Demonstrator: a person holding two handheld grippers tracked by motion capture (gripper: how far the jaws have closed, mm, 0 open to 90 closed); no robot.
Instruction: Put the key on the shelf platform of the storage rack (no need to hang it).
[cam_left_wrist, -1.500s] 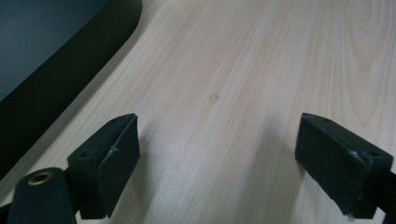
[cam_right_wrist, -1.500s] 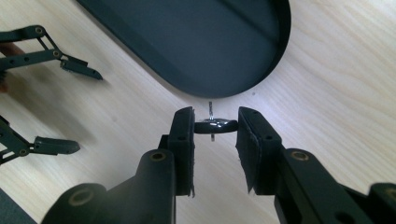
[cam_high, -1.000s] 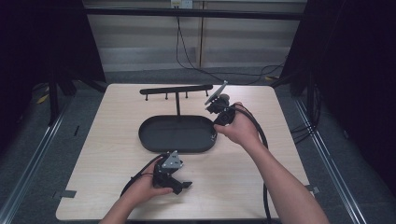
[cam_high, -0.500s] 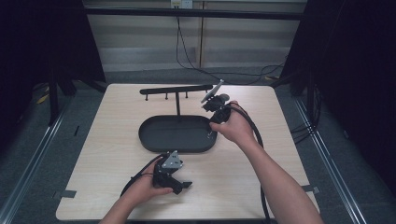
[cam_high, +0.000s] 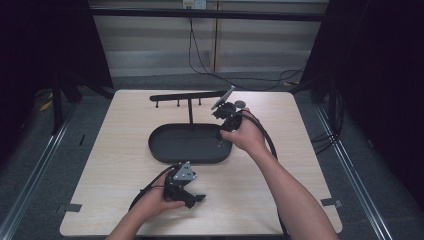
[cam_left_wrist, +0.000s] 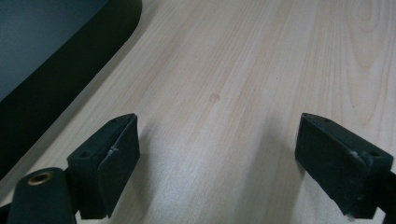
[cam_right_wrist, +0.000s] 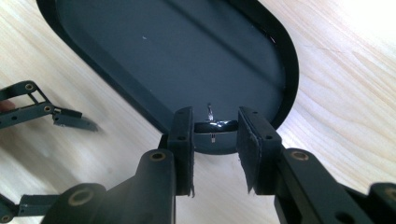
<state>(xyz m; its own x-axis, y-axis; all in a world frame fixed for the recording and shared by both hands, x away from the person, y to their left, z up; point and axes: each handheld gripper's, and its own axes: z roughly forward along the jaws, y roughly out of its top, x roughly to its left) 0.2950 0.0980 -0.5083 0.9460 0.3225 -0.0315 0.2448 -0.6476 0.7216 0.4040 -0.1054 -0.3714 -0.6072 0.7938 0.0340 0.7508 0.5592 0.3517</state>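
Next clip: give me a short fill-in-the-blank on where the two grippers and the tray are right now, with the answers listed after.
1. The left gripper sits near the table's front edge with its jaws wide ____.
2. The right gripper has its jaws at the rim of the black oval ____.
3. A T-shaped stand with small pegs rises from the tray's ____ side.
4. The table top is light ____.

Missing words: open; tray; far; wood
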